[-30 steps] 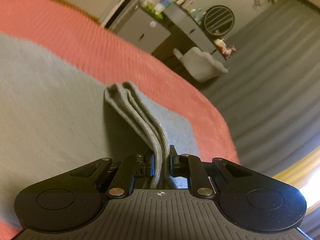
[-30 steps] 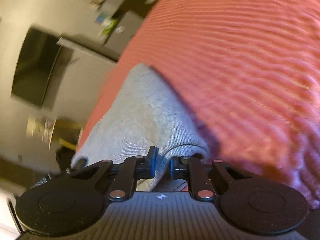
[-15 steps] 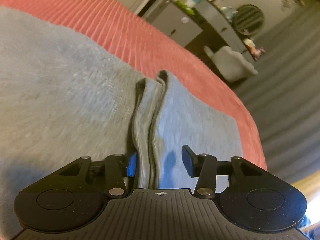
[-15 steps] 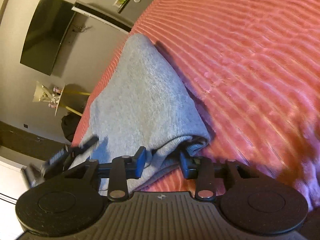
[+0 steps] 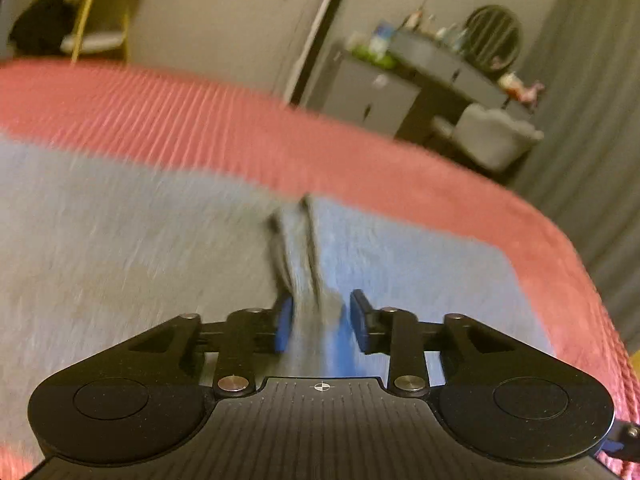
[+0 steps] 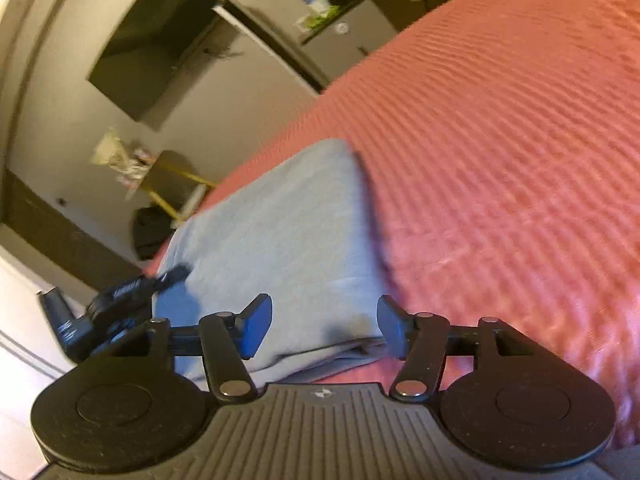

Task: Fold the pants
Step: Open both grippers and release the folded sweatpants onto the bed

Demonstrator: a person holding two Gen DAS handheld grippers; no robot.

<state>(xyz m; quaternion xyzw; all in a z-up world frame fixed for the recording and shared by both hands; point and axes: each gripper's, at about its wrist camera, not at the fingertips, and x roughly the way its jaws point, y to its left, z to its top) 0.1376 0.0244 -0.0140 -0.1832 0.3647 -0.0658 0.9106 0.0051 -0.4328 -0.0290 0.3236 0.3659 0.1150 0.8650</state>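
Grey pants [image 5: 140, 260] lie folded flat on a pink ribbed bedspread [image 5: 240, 128]. In the left wrist view a raised crease of stacked layers [image 5: 298, 248] runs into my left gripper [image 5: 320, 314]. Its jaws are closing; the left pad [image 5: 285, 320] is beside the crease and the right pad stands clear. In the right wrist view the pants [image 6: 288, 232] form a thick folded rectangle. My right gripper [image 6: 324, 318] hovers over their near corner with its jaws opening and nothing pressed between them. One of the left gripper's fingers [image 6: 172, 274] shows at the pants' left edge.
The bedspread [image 6: 500, 160] stretches wide to the right of the pants. Beyond the bed stand a dark desk with small items [image 5: 440, 72], a grey chair [image 5: 492, 140], a grey curtain [image 5: 592, 120], a wall television [image 6: 152, 52] and a yellow-legged side table [image 6: 176, 184].
Both grippers let go of the pants and their jaws parted. The lifted fold sank flat onto the pile. The left gripper drew back; the right one rose and rolled.
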